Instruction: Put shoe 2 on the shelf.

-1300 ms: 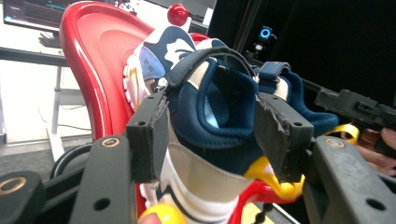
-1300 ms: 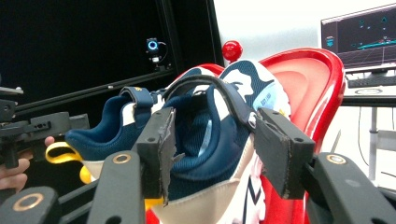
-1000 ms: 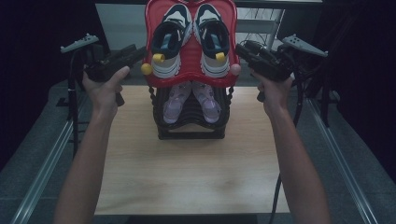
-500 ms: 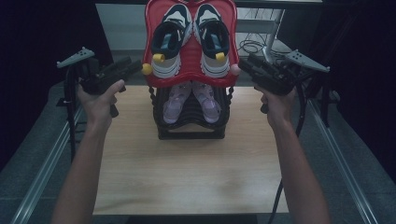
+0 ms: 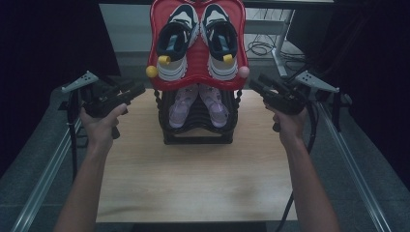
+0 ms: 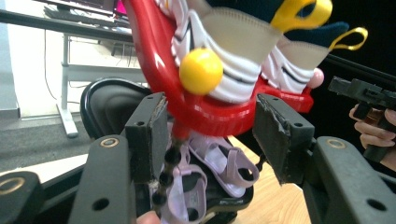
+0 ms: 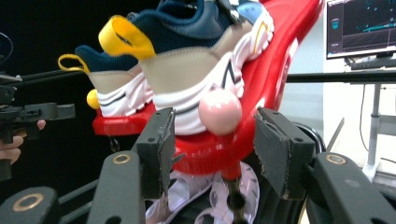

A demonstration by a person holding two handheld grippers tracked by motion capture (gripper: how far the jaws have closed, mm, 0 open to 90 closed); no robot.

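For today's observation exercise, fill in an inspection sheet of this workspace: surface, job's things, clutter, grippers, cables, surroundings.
Surface: wooden table top, bare in front of the rack.
Job's things: red tray holding a pair of sneakers on top of a black rack; lilac sandals on the tier below.
Clutter: nothing seen.
Grippers: left gripper and right gripper both open, each beside a tray corner, holding nothing.
Cables: one trails from the right gripper; more on the floor behind.
Surroundings: dark curtains; a monitor.
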